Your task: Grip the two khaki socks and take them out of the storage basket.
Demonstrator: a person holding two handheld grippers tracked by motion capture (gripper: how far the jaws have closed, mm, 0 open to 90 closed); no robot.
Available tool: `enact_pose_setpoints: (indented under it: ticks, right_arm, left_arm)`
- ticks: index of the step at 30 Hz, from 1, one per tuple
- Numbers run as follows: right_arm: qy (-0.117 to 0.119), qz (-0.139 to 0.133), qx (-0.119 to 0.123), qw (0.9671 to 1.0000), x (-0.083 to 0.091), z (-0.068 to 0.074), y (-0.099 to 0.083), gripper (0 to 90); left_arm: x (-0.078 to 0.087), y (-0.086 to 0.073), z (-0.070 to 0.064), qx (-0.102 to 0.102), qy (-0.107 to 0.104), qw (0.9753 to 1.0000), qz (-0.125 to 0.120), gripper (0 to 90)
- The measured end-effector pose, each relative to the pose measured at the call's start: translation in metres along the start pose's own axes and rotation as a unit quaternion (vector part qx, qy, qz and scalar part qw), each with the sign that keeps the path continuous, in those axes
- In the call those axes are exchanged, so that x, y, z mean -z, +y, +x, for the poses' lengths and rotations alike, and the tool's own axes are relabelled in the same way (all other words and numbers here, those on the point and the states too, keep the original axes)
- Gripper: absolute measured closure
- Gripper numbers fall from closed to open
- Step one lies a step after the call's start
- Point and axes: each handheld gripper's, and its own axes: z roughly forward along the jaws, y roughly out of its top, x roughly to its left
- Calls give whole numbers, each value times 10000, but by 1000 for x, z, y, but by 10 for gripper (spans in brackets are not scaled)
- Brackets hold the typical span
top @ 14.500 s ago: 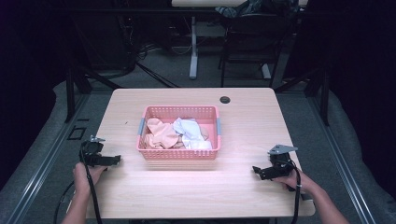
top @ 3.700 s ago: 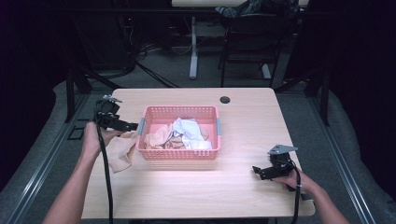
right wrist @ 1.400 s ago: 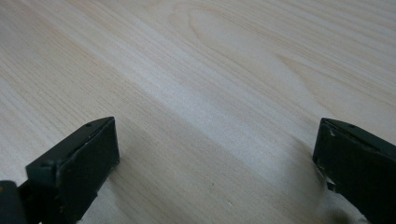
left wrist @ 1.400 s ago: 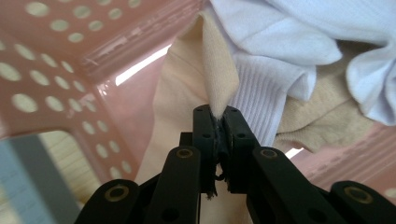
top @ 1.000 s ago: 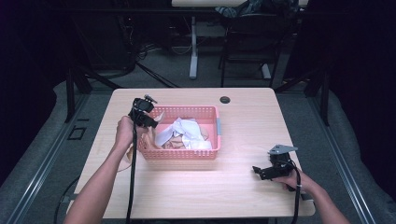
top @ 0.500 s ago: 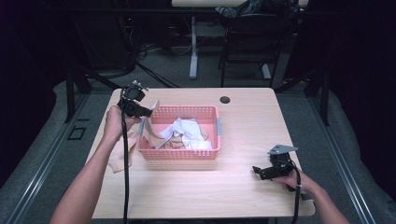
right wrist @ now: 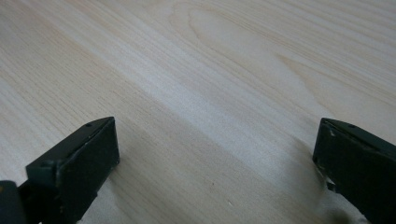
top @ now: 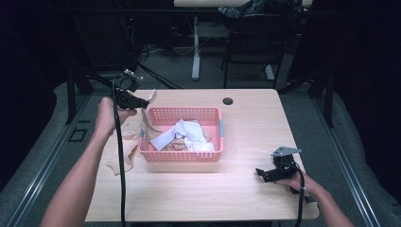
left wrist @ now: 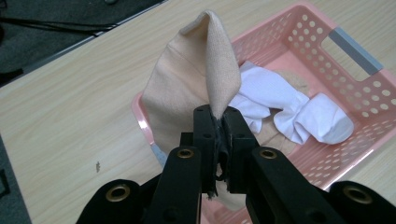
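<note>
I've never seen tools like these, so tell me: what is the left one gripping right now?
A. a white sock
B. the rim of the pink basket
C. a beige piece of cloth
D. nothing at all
C: in the left gripper view the left gripper has its jaws shut on a fold of the beige cloth, lifted above the pink basket.

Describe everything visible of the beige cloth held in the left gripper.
The beige cloth is soft, thin fabric with a faint seam line. The left gripper is shut on a fold of it, so a peak stands above the jaws. The rest hangs over the near left corner of the pink basket, above the white socks.
</note>
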Motion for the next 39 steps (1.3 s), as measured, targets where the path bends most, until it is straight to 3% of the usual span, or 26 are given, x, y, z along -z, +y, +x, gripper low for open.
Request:
enact_pose_setpoints:
  ticks: [10, 22, 30, 39]
  right_arm:
    - [-3, 2, 1, 10000, 0, 0, 0, 0]
    - [-5, 3, 2, 10000, 0, 0, 0, 0]
    - [1, -5, -3, 10000, 0, 0, 0, 0]
    - [-3, -1, -1, 10000, 0, 0, 0, 0]
  left_arm:
    - [30, 4, 12, -33, 245, 9997, -84, 858]
    - [61, -12, 36, 175, 536, 9983, -163, 858]
    - [65, -32, 54, 395, 636, 9972, -72, 858]
    - [51, -61, 73, 770, 621, 9950, 94, 857]
